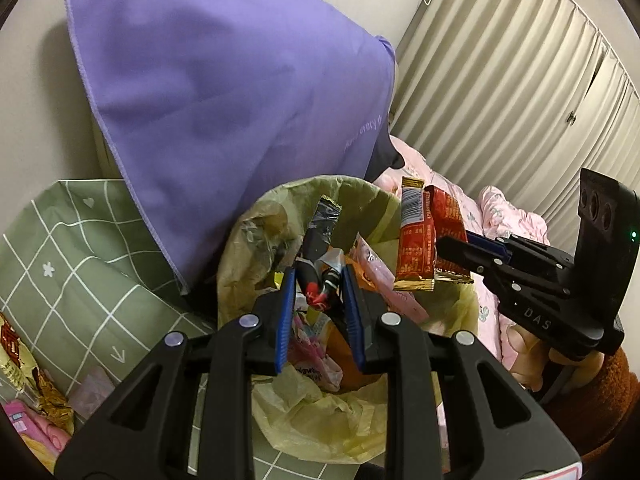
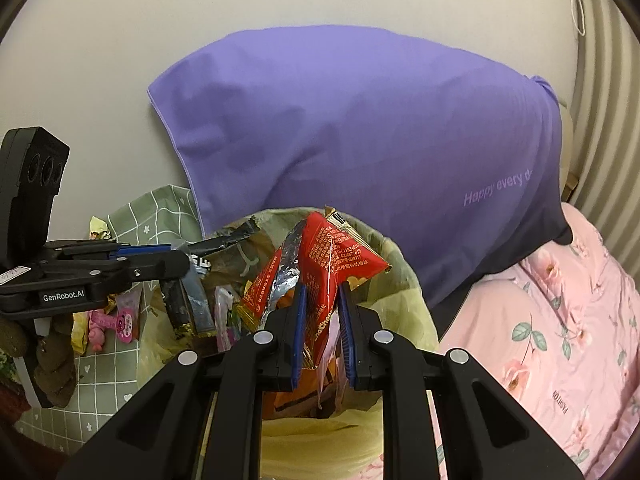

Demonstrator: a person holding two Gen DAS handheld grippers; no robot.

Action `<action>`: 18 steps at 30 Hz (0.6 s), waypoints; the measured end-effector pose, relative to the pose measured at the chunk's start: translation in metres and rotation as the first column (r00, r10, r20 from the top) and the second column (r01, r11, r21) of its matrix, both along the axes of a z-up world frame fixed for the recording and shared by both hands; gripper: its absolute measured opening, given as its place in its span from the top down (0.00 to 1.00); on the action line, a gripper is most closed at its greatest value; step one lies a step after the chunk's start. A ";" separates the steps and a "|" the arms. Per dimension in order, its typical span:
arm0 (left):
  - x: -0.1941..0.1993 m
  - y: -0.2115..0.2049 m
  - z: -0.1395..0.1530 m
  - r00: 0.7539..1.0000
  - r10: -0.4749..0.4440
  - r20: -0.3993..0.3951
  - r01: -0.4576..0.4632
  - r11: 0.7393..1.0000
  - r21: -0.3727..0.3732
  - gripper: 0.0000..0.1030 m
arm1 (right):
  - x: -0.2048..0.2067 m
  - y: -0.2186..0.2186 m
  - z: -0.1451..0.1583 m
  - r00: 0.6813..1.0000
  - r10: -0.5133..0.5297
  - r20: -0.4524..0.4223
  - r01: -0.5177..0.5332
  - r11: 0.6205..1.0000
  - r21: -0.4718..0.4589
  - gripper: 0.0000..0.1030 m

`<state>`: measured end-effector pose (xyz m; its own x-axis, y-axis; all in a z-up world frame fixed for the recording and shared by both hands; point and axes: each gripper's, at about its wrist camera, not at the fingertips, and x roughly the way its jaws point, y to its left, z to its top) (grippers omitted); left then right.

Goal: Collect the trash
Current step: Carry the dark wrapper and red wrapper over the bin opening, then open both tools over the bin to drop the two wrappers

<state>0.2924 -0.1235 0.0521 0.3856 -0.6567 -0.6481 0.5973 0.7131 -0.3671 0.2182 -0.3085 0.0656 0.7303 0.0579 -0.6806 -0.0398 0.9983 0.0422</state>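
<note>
Both grippers hang above the trash bin [image 1: 256, 216] with its yellow bag. Left gripper [image 1: 319, 276] is nearly closed on a dark wrapper [image 1: 320, 232]; right gripper [image 2: 322, 296] pinches red wrappers [image 2: 336, 264] over the opening.

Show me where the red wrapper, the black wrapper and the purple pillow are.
red wrapper [image 2: 326, 264], right wrist view, on its printed red face above the tool's fingers.
black wrapper [image 1: 320, 232], left wrist view, on its crinkled upper half.
purple pillow [image 2: 360, 128], right wrist view, on the middle of its cover.
</note>
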 end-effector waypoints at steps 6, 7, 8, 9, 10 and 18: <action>0.003 -0.003 0.001 1.000 0.007 0.009 -0.007 1.000 0.009 0.72 | -0.005 -0.002 -0.006 1.000 -0.003 -0.015 0.004 1.000 0.005 0.84; 0.004 -0.003 0.001 1.000 0.011 0.004 -0.011 1.000 0.006 0.66 | -0.006 -0.003 -0.007 1.000 -0.003 -0.017 0.004 1.000 0.005 0.84; 0.005 -0.002 0.001 1.000 0.017 -0.003 -0.017 1.000 0.000 0.59 | -0.007 -0.003 -0.008 1.000 -0.004 -0.019 0.004 1.000 0.006 0.84; 0.005 -0.002 0.001 1.000 0.020 -0.010 -0.020 1.000 -0.006 0.56 | -0.008 -0.003 -0.008 1.000 -0.006 -0.020 0.006 1.000 0.007 0.84; 0.006 0.000 0.000 1.000 0.023 -0.015 -0.023 1.000 -0.015 0.51 | -0.009 -0.003 -0.009 1.000 -0.007 -0.021 0.008 1.000 0.008 0.84; -0.004 0.018 0.007 0.999 0.048 0.024 -0.048 0.999 -0.020 0.38 | -0.007 0.003 -0.015 0.999 -0.013 -0.044 0.013 1.000 0.001 0.79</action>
